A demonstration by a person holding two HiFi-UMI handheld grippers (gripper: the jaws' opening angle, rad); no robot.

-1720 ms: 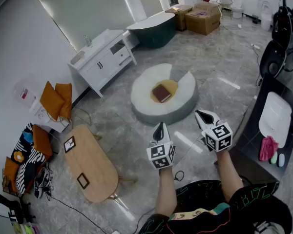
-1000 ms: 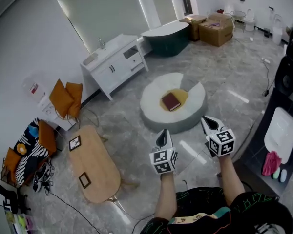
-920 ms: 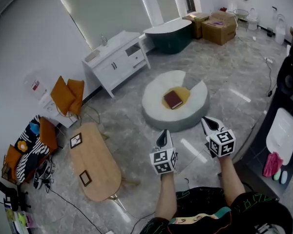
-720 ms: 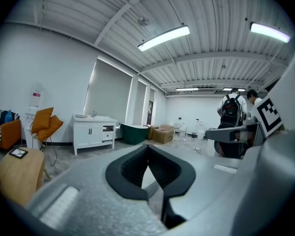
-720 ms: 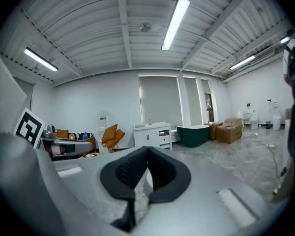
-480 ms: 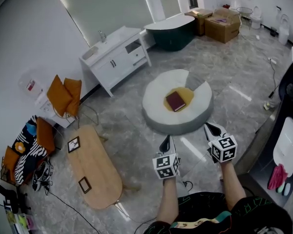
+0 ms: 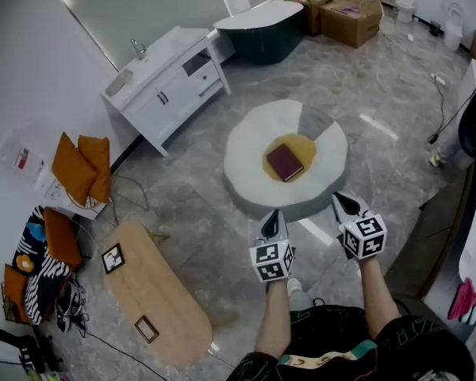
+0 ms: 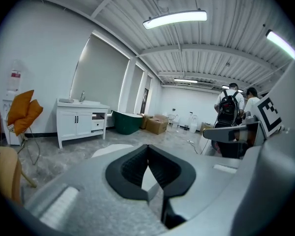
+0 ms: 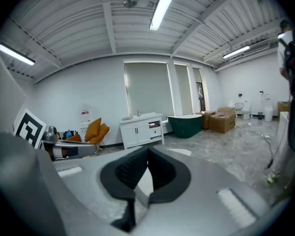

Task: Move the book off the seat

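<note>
Ribbed black fingers (image 8: pixel 130 170) meet near round white seat (image 7: pixel 242 153).

The book (image 7: pixel 285 163) lies in the middle of the seat (image 7: pixel 242 153). The left gripper (image 7: pixel 274 217) and right gripper (image 7: pixel 341 202) sit side by side just before its near edge. Behind and left of the seat stands a cabinet (image 7: pixel 163 86), with a bathtub (image 7: pixel 258 30) and boxes (image 7: pixel 341 14) farther back. A desk (image 7: pixel 155 292) lies left of the grippers

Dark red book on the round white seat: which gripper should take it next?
Left, probably. The left gripper points almost straight at the dark red book; the right gripper sits off to the side. Both are shut, empty.
</note>
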